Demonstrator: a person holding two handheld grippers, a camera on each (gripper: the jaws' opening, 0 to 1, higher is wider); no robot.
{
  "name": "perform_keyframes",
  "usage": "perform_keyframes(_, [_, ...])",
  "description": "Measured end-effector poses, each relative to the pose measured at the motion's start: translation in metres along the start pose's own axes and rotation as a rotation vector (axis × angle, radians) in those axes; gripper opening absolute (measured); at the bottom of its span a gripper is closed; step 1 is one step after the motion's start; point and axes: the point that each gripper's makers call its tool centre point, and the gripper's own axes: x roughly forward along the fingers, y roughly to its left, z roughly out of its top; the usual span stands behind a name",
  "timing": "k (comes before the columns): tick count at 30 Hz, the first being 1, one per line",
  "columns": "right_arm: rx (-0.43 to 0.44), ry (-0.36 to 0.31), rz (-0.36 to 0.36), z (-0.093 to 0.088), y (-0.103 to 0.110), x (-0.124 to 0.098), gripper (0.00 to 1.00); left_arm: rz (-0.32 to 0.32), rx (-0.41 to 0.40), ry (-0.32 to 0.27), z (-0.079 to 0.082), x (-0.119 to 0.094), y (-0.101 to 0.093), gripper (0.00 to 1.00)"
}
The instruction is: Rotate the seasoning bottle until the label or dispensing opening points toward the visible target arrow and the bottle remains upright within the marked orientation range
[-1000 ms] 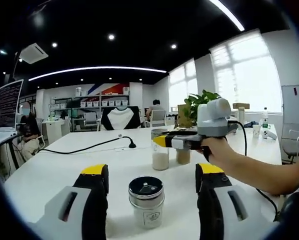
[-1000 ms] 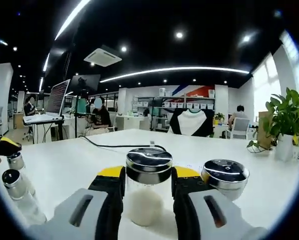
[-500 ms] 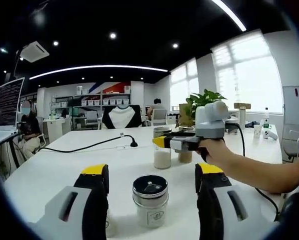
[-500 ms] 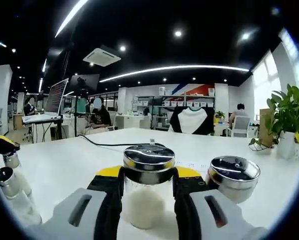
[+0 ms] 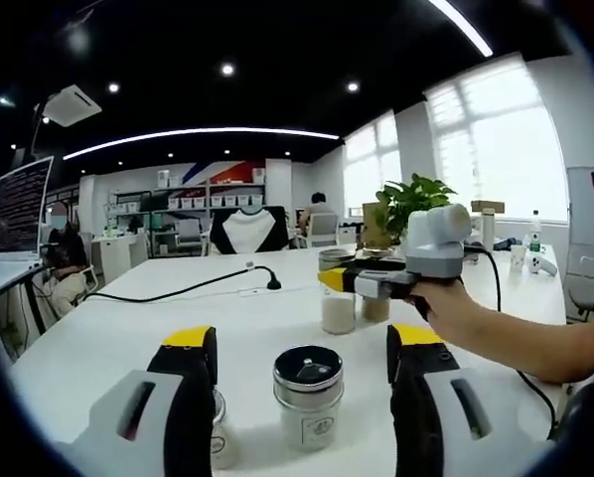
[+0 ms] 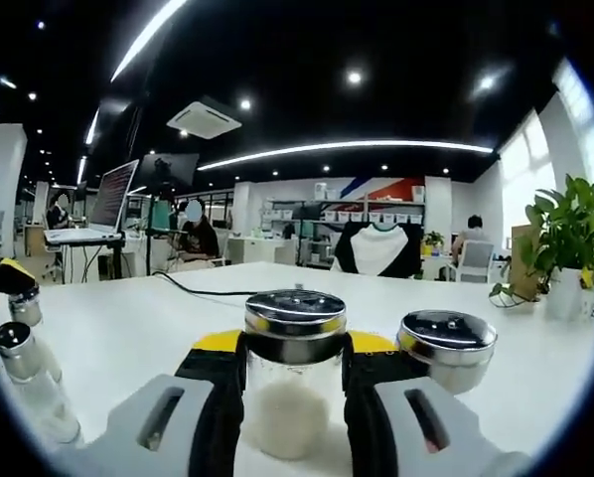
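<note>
Glass is sitting between my right gripper (image 6: pixel 294 373) jaws: the seasoning bottle (image 6: pixel 294 370), upright on the white table (image 6: pixel 158 328), its chrome lid showing just above the yellow tips and white powder filling the lower half. I am clamping it at the shoulder, just under the lid. In the left gripper view that same bottle (image 5: pixel 338 293) is standing well across the table with my right gripper (image 5: pixel 371 283) on it. My left gripper (image 5: pixel 303 363) is hanging spread apart and holding nothing, with a short labelled jar (image 5: pixel 308 396) standing between its jaws, apart from both.

I am judging the bottle rigid, smooth and breakable, fairly light, with a bottom-heavy load that should help it stay upright. The wall looks slippery, so a grip under the lid's lip seems safest. A second lidded jar (image 6: pixel 446 348) is standing just beside it on the right. I am seeing no arrow anywhere.
</note>
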Motion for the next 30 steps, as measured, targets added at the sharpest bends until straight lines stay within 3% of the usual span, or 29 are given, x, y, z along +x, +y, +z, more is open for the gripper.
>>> perform_keyframes(6, [0.005, -0.024, 0.009, 0.01, 0.004, -0.008, 0.35, -0.016, 0.009, -0.017, 0.007, 0.001, -0.004, 0.74])
perform_keyframes(13, [0.006, -0.013, 0.008, 0.009, 0.001, -0.02, 0.35, -0.023, 0.021, -0.025, 0.009, 0.0, -0.009, 0.74])
perform_keyframes(23, [0.051, -0.057, 0.094, 0.027, 0.019, -0.052, 0.35, -0.053, 0.048, -0.005, 0.007, 0.002, -0.026, 0.72])
perform_keyframes(30, [0.036, -0.085, 0.078, 0.034, 0.021, -0.075, 0.35, -0.053, 0.046, -0.027, 0.01, 0.001, -0.032, 0.71])
